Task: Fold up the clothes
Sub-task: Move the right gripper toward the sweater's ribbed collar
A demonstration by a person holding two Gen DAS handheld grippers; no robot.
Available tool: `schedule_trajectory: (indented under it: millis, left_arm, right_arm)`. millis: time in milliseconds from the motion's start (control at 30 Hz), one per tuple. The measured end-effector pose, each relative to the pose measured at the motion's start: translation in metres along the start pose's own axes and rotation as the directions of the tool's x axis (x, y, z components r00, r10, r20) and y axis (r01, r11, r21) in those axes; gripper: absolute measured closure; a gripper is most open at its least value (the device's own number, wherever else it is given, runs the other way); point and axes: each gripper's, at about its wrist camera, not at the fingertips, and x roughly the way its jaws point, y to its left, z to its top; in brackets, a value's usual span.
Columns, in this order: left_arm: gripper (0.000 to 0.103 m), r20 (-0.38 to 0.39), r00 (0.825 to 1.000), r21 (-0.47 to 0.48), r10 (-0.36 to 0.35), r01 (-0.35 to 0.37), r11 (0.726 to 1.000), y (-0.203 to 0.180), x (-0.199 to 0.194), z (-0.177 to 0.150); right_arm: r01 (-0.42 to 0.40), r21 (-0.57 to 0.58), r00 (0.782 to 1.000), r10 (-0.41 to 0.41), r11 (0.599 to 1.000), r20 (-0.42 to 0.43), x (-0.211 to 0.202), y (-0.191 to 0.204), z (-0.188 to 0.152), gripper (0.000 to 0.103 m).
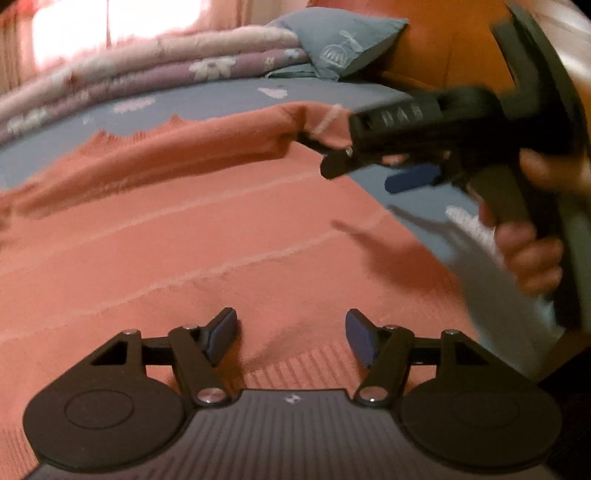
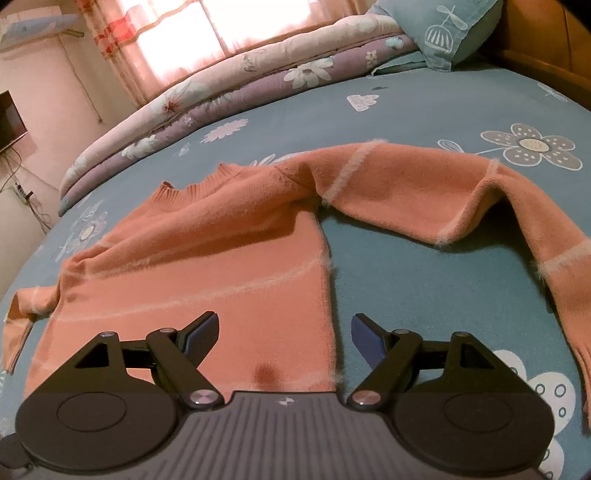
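An orange knit sweater [image 2: 207, 254] with pale stripes lies flat on the blue flowered bed sheet [image 2: 424, 110], collar toward the far side. Its right sleeve [image 2: 443, 192] bends out to the right and down; the left sleeve [image 2: 22, 314] hangs near the bed's left edge. My right gripper [image 2: 284, 332] stands open over the sweater's right side edge near the hem, nothing pinched. My left gripper [image 1: 291, 332] is open just above the sweater body [image 1: 184, 240] by the ribbed hem. In the left wrist view the right gripper [image 1: 356, 179], held by a hand [image 1: 528, 254], hovers open beside the cloth.
A folded floral quilt [image 2: 221, 96] and a blue pillow [image 2: 443, 33] lie along the bed's far side. A wooden headboard [image 2: 546, 40] stands at the right. A curtained window [image 2: 184, 33] and a dark screen [image 2: 9, 118] are on the left wall.
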Motion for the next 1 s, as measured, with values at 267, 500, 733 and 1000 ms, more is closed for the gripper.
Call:
schedule_trajectory:
  millis: [267, 500, 733, 1000]
  left_arm:
    - [0.037, 0.051, 0.998, -0.003, 0.042, -0.042, 0.999, 0.035, -0.010, 0.043]
    - [0.027, 0.011, 1.000, -0.076, 0.027, -0.026, 0.997, 0.075, 0.000, 0.080]
    - [0.027, -0.006, 1.000, -0.072, 0.016, -0.016, 0.997, 0.104, 0.034, 0.067]
    - [0.018, 0.017, 1.000, -0.021, 0.007, -0.007, 1.000, 0.106, 0.045, 0.048]
  right_arm:
    - [0.009, -0.016, 1.000, -0.009, 1.000, 0.004, 0.008, 0.007, 0.002, 0.021]
    - [0.019, -0.064, 1.000, -0.018, 0.998, 0.023, 0.016, 0.019, 0.001, 0.021]
    - [0.064, -0.164, 0.996, -0.054, 0.984, 0.066, 0.026, 0.033, -0.010, 0.021]
    - [0.070, -0.243, 0.977, -0.017, 0.968, 0.214, 0.012, 0.059, -0.011, 0.021]
